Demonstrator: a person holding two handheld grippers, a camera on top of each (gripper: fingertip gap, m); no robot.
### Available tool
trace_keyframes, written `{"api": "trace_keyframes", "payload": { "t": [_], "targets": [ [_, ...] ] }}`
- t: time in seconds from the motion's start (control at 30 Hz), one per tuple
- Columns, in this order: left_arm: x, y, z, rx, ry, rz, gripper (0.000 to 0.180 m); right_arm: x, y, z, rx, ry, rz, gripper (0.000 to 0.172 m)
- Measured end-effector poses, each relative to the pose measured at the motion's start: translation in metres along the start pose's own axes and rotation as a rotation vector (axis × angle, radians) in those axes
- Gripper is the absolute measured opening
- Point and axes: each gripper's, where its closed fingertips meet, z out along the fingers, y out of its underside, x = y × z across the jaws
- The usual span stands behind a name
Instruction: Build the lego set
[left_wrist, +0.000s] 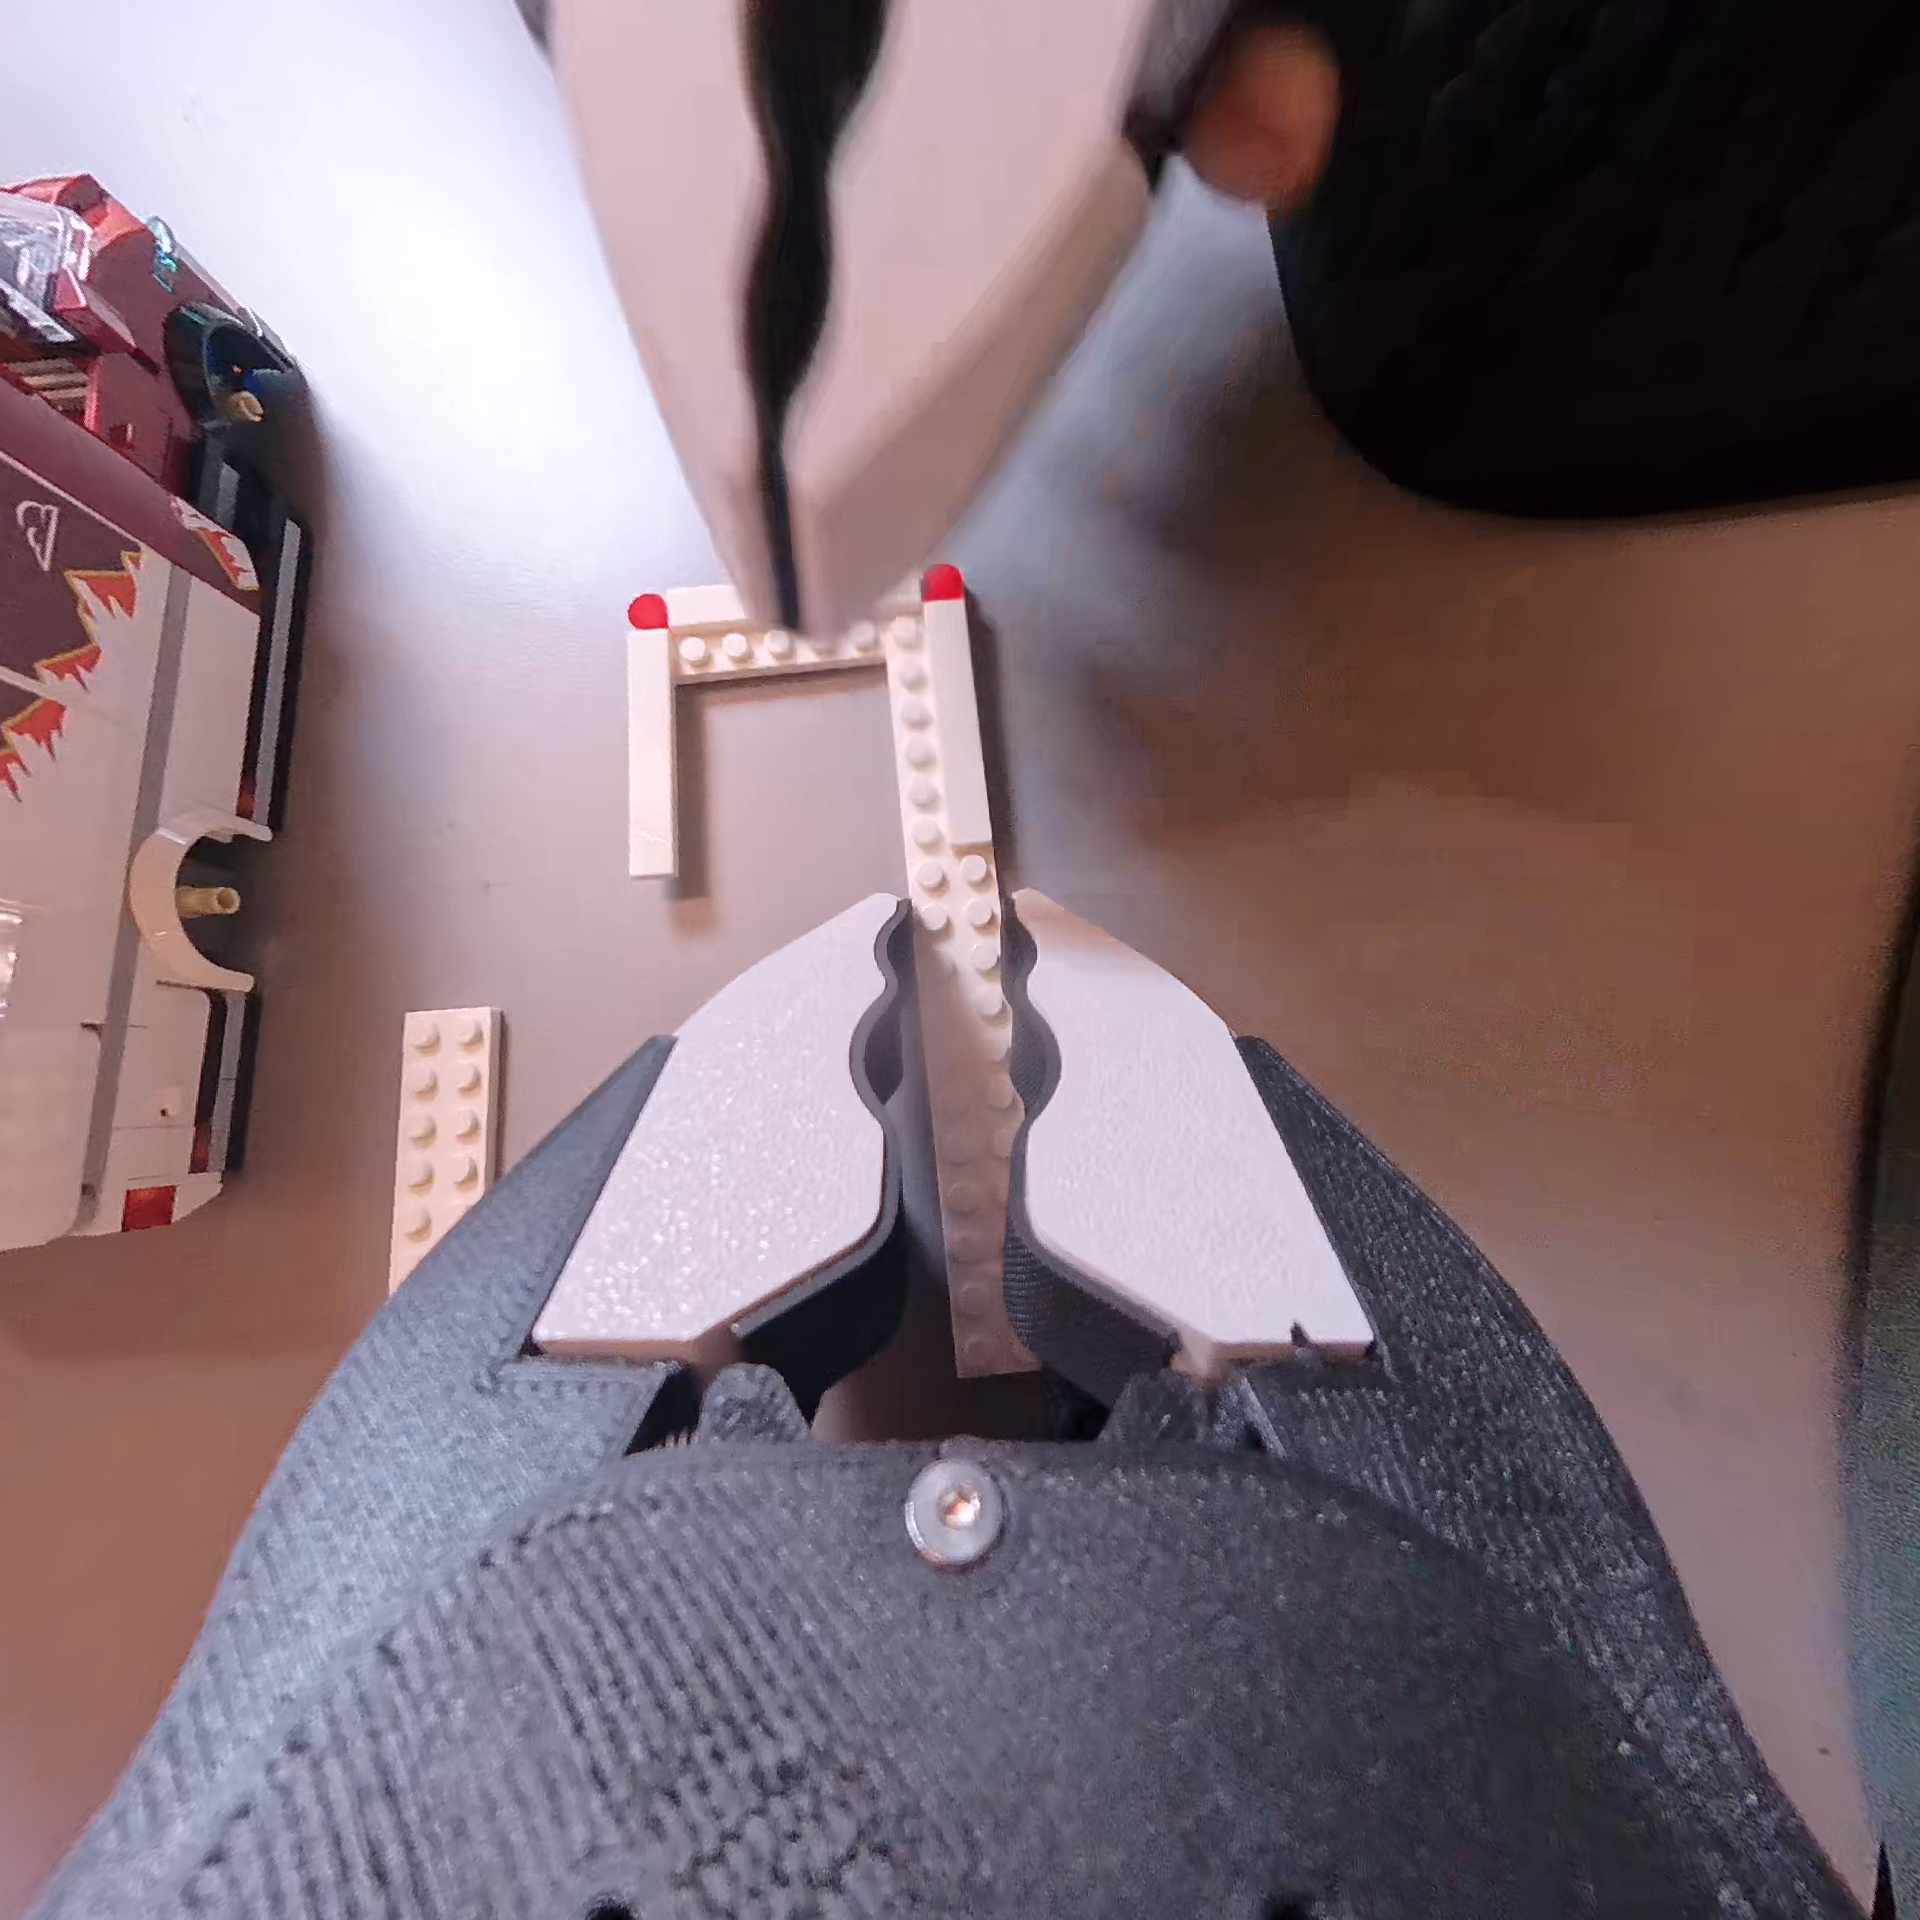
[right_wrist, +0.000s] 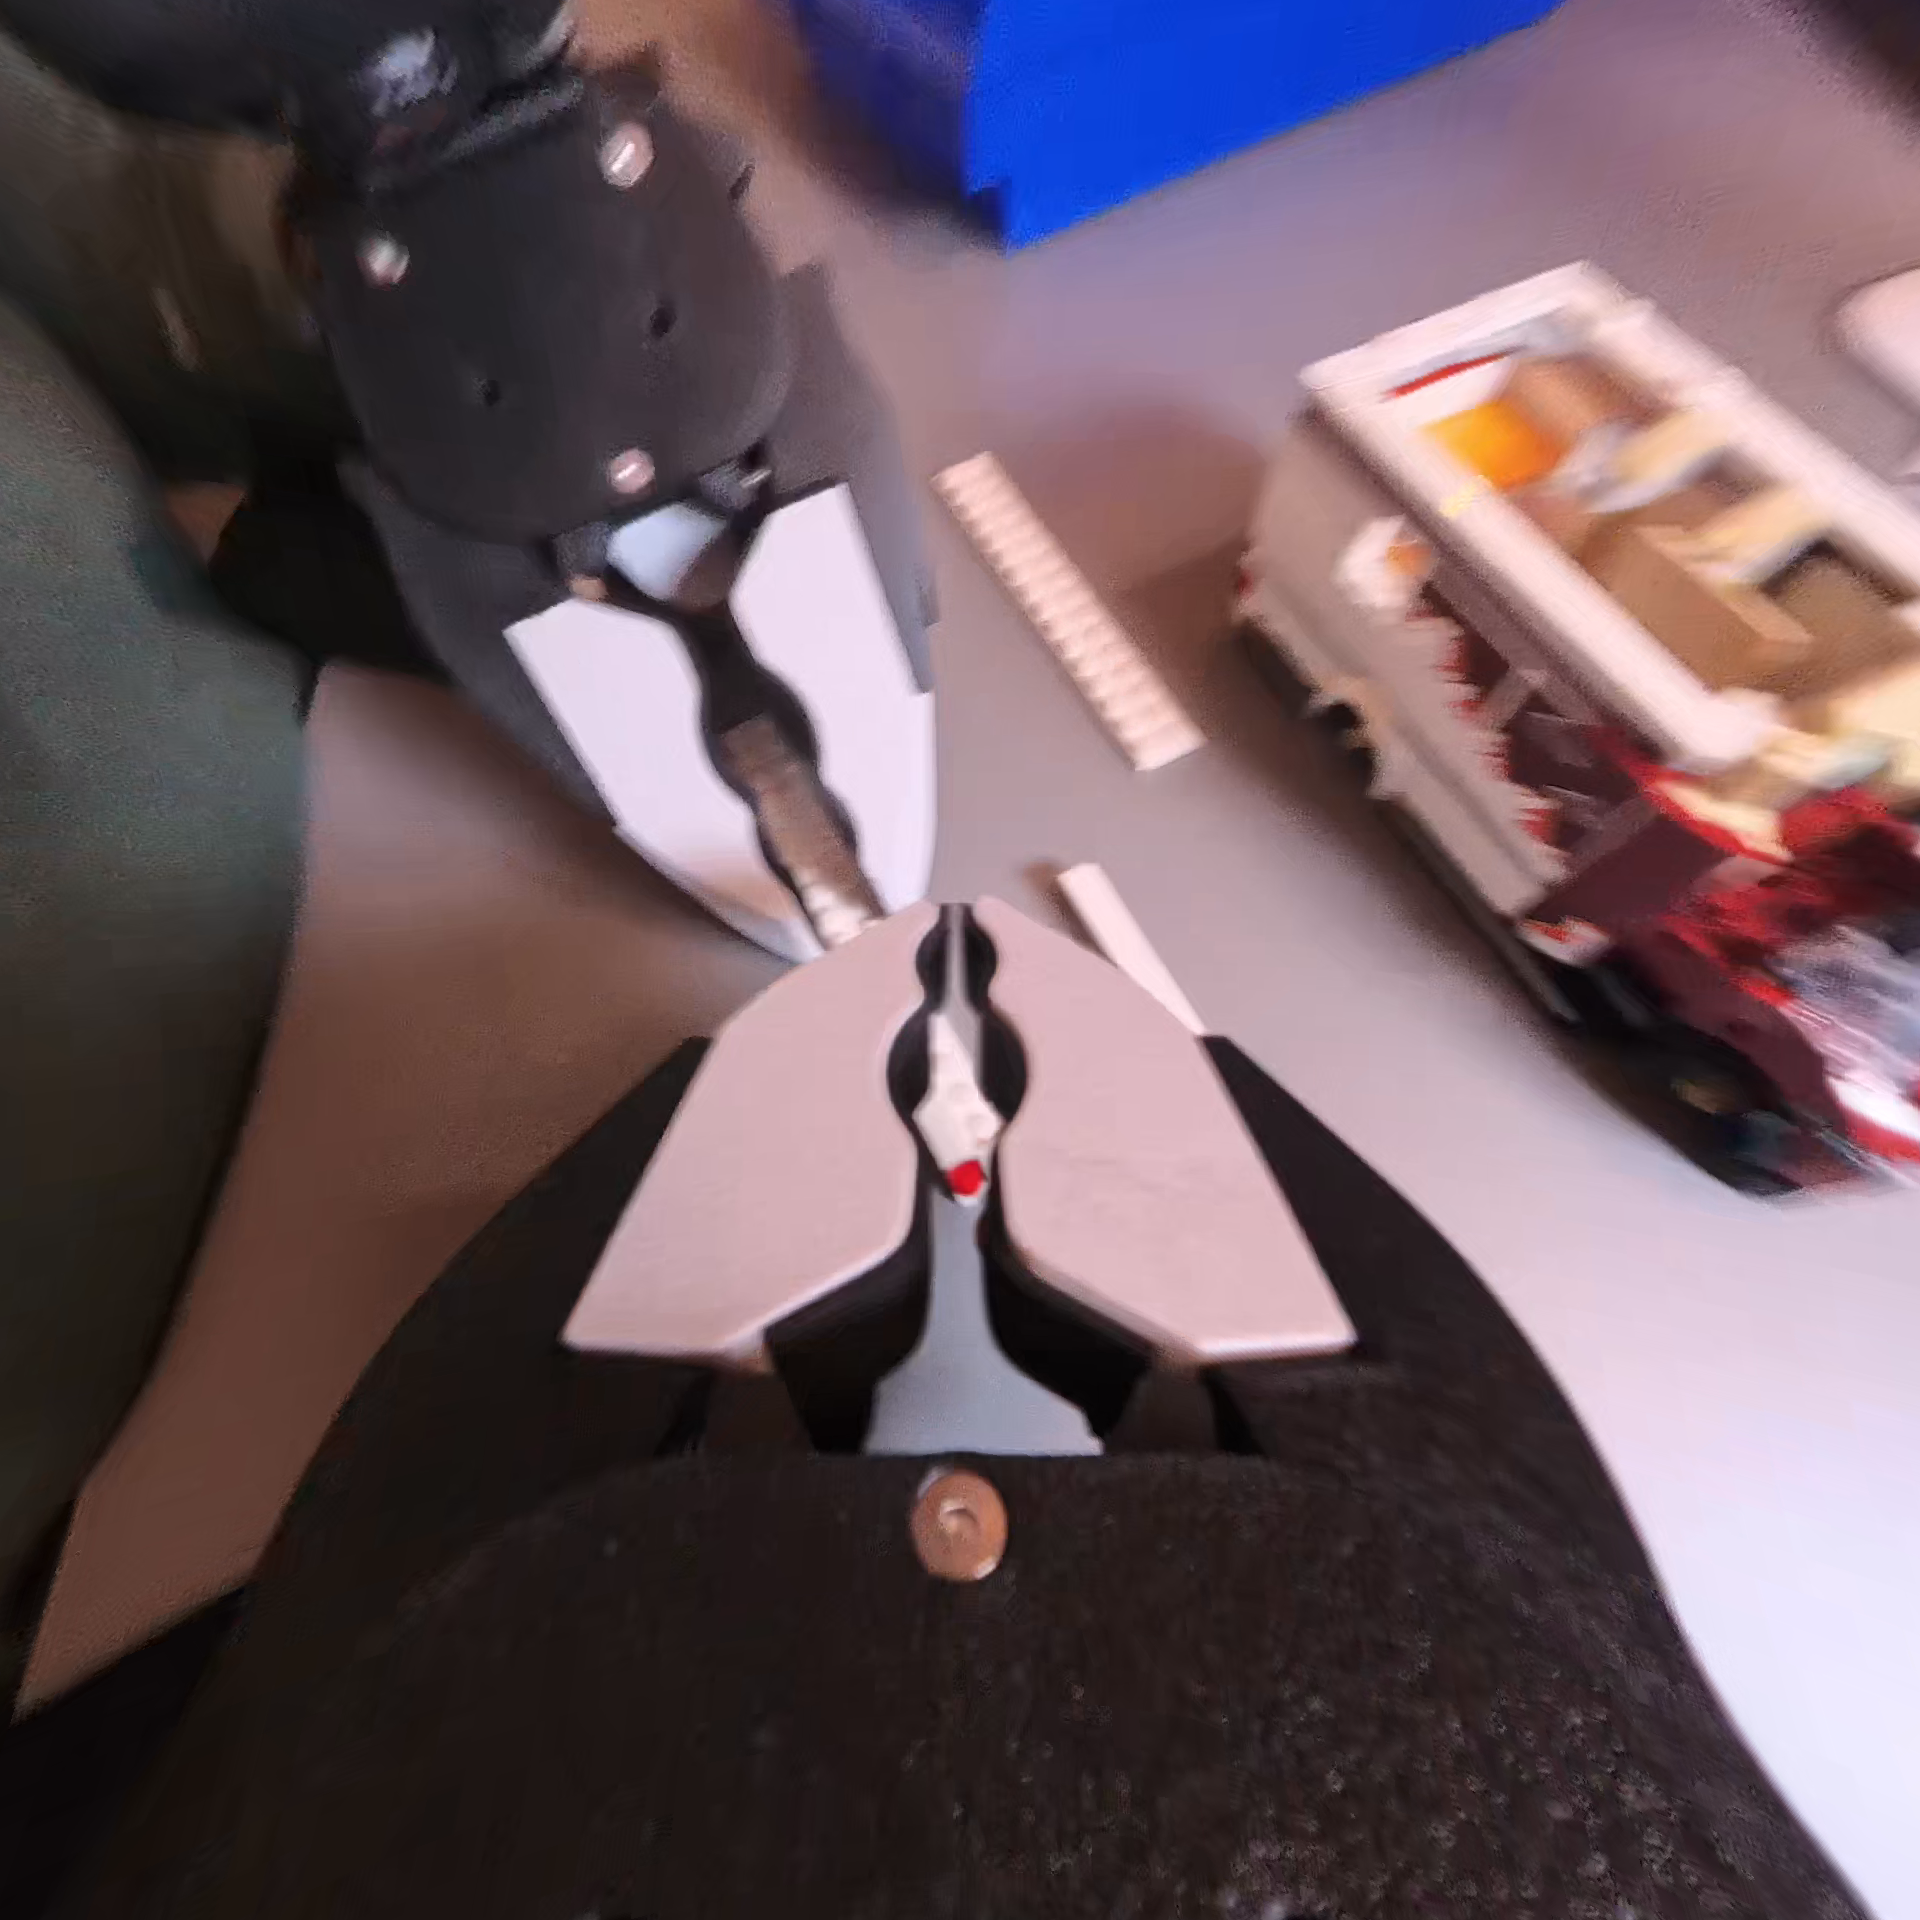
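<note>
My left camera sits behind my left gripper (left_wrist: 956, 914), looking steeply down its fingers at the grey table (left_wrist: 1403, 935), very close; my right camera rides behind my right gripper (right_wrist: 961, 920), facing lower across the table; both share the white brick frame (left_wrist: 925, 748), and the red-and-white brick vehicle (left_wrist: 135, 779) at nine o'clock left, two o'clock right.

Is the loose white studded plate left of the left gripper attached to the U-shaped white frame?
No: the loose plate lies apart from the frame on bare table.
</note>
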Motion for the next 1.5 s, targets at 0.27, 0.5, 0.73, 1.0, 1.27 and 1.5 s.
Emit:
{"api": "trace_keyframes", "payload": {
  "t": [0.27,0.5,0.73,1.0,1.27,1.5],
  "targets": [
    [0.0,-0.001,0.0,0.0,0.0,-0.001,0.016,0.006,0.049,-0.015,-0.182,0.171,-0.06,0.041],
    [-0.004,-0.014,-0.019,0.121,0.078,-0.11,0.033,0.015,0.058,-0.008,-0.295,0.199,-0.125,0.035],
    [-0.021,0.008,-0.032,0.064,0.047,-0.174,0.025,0.064,0.05,-0.022,-0.338,0.374,-0.148,0.026],
    [-0.006,0.005,-0.035,0.039,0.059,-0.057,0.018,0.018,0.041,0.008,-0.293,0.143,0.117,0.062],
    [-0.093,0.058,-0.061,-0.141,-0.203,-0.153,0.034,0.018,0.045,0.02,-0.386,0.159,0.088,0.071],
    [-0.083,0.063,-0.052,-0.224,-0.111,-0.157,0.016,0.035,0.048,0.015,-0.411,0.195,0.144,0.07]
  ]
}}
